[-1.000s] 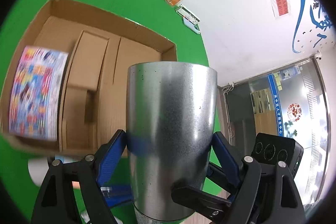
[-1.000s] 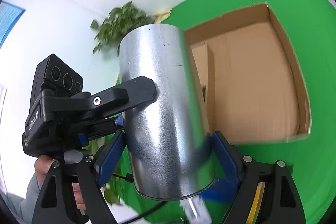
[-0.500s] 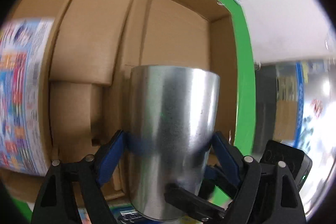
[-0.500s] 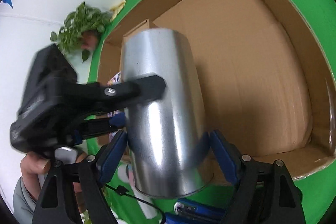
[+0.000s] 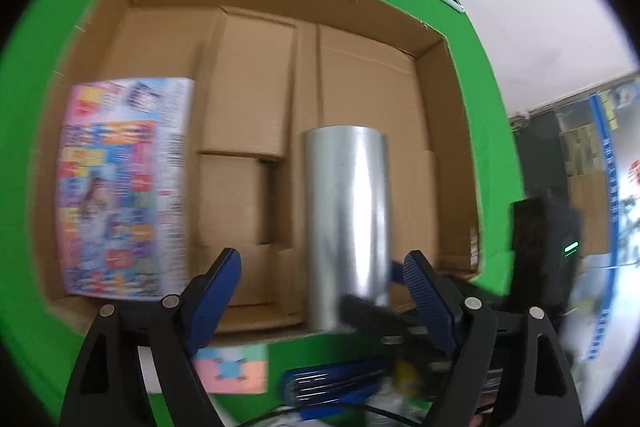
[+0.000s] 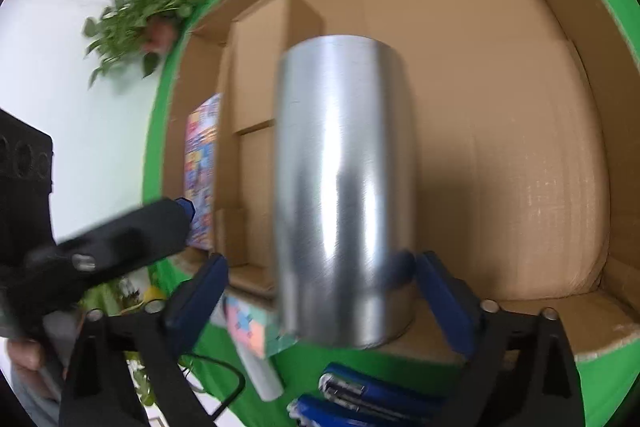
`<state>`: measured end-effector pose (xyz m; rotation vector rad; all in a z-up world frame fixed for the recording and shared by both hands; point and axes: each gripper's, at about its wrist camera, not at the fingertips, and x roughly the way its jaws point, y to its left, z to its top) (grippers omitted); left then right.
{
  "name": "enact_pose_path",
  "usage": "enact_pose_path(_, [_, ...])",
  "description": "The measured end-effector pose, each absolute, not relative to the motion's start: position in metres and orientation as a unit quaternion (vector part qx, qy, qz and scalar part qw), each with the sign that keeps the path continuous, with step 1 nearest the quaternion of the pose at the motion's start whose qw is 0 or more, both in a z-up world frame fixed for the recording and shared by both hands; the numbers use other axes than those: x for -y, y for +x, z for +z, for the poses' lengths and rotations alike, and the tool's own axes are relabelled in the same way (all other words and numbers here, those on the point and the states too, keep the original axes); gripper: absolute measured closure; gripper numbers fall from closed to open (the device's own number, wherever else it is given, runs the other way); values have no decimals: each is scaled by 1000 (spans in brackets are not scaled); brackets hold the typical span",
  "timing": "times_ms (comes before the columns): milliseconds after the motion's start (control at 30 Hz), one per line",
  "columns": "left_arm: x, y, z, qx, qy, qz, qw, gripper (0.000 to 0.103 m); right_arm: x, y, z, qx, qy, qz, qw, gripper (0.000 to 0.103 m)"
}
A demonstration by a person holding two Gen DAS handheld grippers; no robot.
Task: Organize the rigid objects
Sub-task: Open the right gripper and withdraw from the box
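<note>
A shiny metal cylinder [image 5: 346,227] [image 6: 344,187] stands upright inside the open cardboard box [image 5: 452,147] [image 6: 540,147], close to its near wall. My left gripper [image 5: 320,267] is open. Its left pad is well clear of the cylinder and its right pad is just off the other side. My right gripper [image 6: 316,271] has its jaws opening around the cylinder's lower part, with a gap showing at the left pad. One of its black fingers [image 5: 368,311] crosses the cylinder's base in the left wrist view. The left gripper's finger [image 6: 120,243] reaches in from the left. Both views are motion-blurred.
A colourful printed book [image 5: 124,187] [image 6: 202,175] lies at the box's left, with smaller cardboard boxes [image 5: 244,131] beside it. On the green cloth in front lie a pastel puzzle block [image 5: 232,367] [image 6: 248,331], blue staplers [image 6: 360,395] and a white tube [image 6: 260,371]. A plant [image 6: 148,11] stands behind.
The cylinder, held up by both grippers before, has come down into the box. Both pairs of pads have come off it, and the right jaws stand wider.
</note>
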<state>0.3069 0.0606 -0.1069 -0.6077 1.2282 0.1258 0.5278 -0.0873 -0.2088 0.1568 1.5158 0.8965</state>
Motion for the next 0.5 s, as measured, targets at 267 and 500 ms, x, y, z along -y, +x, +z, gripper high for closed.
enact_pose_path(267, [-49, 241, -45, -455, -192, 162, 854, 20, 162, 482, -112, -541, -33, 350, 764, 5])
enact_pose_path(500, [-24, 222, -39, -474, -205, 125, 847, 100, 238, 458, -96, -547, -6, 334, 767, 38])
